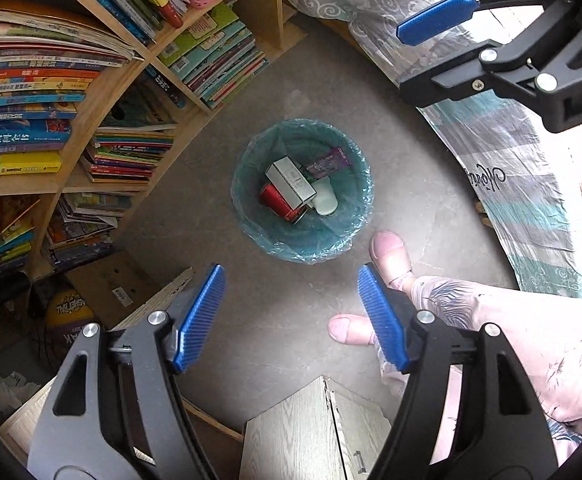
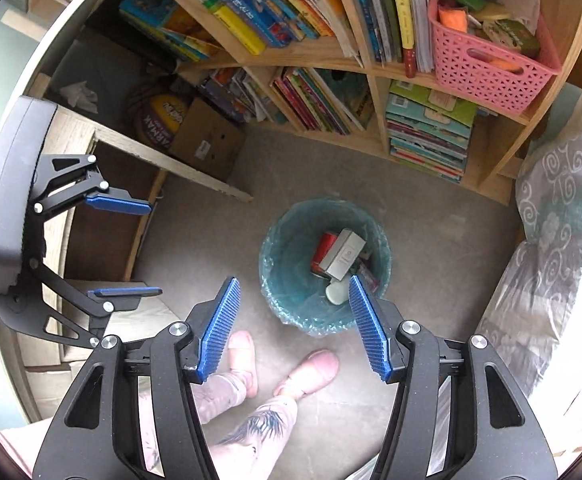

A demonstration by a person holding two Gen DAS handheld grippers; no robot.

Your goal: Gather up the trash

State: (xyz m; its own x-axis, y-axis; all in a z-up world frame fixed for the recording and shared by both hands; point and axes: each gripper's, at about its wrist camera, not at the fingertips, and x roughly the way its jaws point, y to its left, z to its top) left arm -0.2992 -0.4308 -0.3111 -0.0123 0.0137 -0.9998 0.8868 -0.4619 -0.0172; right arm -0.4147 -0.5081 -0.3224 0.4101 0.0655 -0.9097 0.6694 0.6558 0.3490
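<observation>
Trash sits low in the bin (image 1: 302, 190), which stands on the bare grey floor (image 1: 411, 184) with a thin teal liner folded over its rim: a grey box (image 1: 291, 184) lies across a red can (image 1: 277, 202), with a white lid-like piece (image 1: 325, 200) at about five o'clock from the box and a purple wrapper (image 1: 329, 162) at about one o'clock. Both tools hang above it with nothing between their blue pads. The left gripper (image 1: 291, 316) points straight down with its jaws apart, the bin's near rim just past its tips at twelve o'clock. The right gripper (image 2: 291, 328) tilts in from the side, jaws likewise apart and empty, one pad overlapping the bin's rim in its own view. I'd judge they are held over the opening so that anything let go falls inside the liner rather than onto the floor; whatever was dropped looks to be in already. The person's feet in pink slippers (image 2: 311, 372) stand close at the bin's six o'clock. Around it the room is tight: a wooden bookshelf (image 2: 375, 80) crammed with children's books and a pink basket (image 2: 491, 64) at twelve o'clock, a bed (image 2: 551, 220) with a grey patterned cover at three o'clock, a cardboard box (image 2: 207, 140) and a ball (image 2: 163, 120) at ten o'clock.
</observation>
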